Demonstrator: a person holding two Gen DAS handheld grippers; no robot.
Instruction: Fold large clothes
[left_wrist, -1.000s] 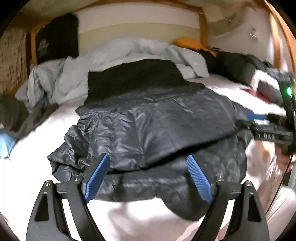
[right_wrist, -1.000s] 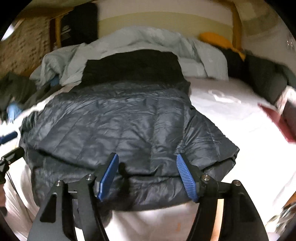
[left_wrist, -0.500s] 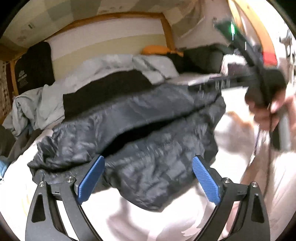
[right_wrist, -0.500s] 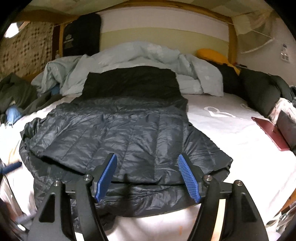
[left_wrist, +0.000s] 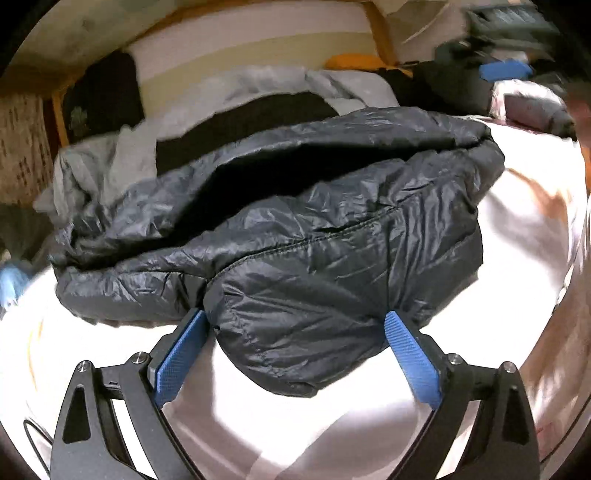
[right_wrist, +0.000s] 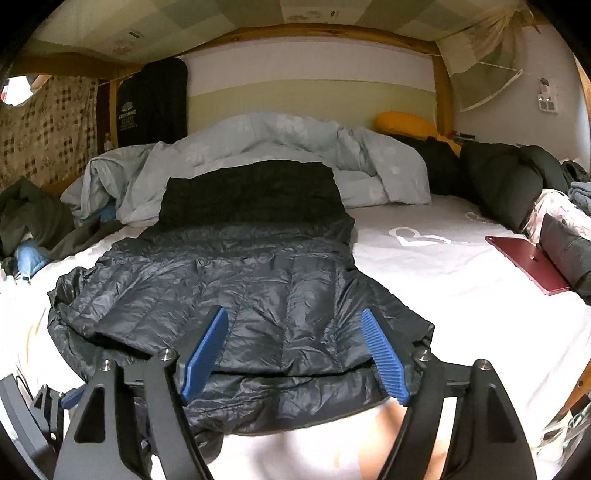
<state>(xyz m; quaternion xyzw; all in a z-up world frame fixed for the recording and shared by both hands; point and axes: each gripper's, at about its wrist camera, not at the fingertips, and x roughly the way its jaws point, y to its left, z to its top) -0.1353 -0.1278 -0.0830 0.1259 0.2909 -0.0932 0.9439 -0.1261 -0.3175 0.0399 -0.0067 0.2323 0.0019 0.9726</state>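
The dark puffer jacket (right_wrist: 236, 295) lay spread on the white bedsheet (right_wrist: 461, 266), its long axis running from the near bed edge away toward the grey duvet (right_wrist: 280, 147) at the head end; a black folded piece (right_wrist: 251, 192) sat at the jacket's far end.

Going left to right across the jacket: the left gripper (left_wrist: 291, 343) sat at the jacket's near-left bulge, w/ jaws wide apart and the puffy hem bulging into the gap between the blue pads (left_wrist: 181, 354) — whether fabric touched a pad couldn't be told, and nothing was clamped. In the left wrist view the jacket (left_wrist: 314, 240) rose up as a hump w/ a dark hollow under its upper layer, directly ahead of that gripper.

The right gripper (right_wrist: 295, 354) hovered over the jacket's near hem, right of centre, jaws also spread, gripping nothing. A red flat case (right_wrist: 528, 266) lay well to the jacket's right.

Judgement: the left gripper looked nearer to a grab — the hem lay straight ahead of it, crosswise to the jacket's long axis, so closing there would likely catch the edge.
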